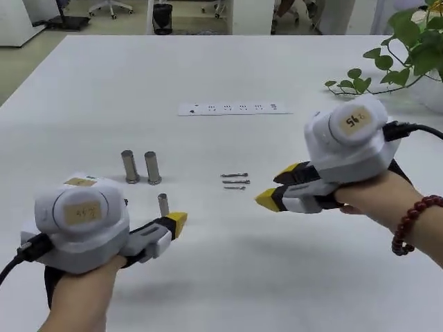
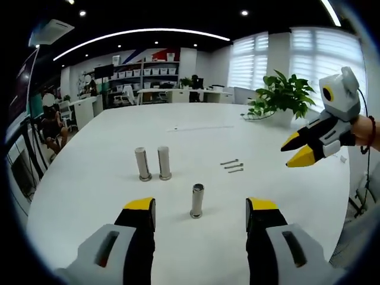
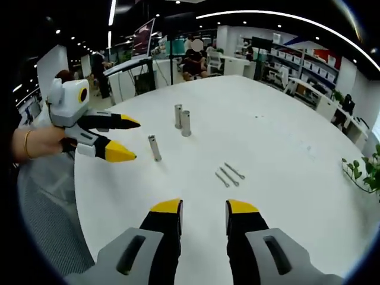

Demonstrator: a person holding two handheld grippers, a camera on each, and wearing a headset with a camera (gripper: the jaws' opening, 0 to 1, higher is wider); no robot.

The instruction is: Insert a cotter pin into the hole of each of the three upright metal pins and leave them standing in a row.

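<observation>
Item 1: three short grey metal cylinder pins, all upright on the white tabletop (image 1: 228,277). Two stand close side by side (image 1: 141,167). The third pin (image 1: 163,205) stands apart from them, nearer the person.

Item 2: three small silver cotter pins (image 1: 235,181), lying flat and roughly parallel in a tight group, to the right of the pair of cylinders. None sits in a cylinder.

Item 3: left gripper (image 2: 200,205), white body with black, yellow-tipped jaws. The jaws are spread wide and grip nothing. In the left gripper view the lone cylinder stands just ahead of the gap between the tips, untouched.

Item 4: right gripper (image 3: 203,208), same build, jaws parted by a narrower gap and empty. It is held above the table to the right of the cotter pins, tips pointing toward them. A dark red bead bracelet (image 1: 412,221) is on that wrist.

Item 5: flat white power strip (image 1: 232,108), farther back on the table.

Item 6: green leafy plant (image 1: 408,48), at the far right edge.
</observation>
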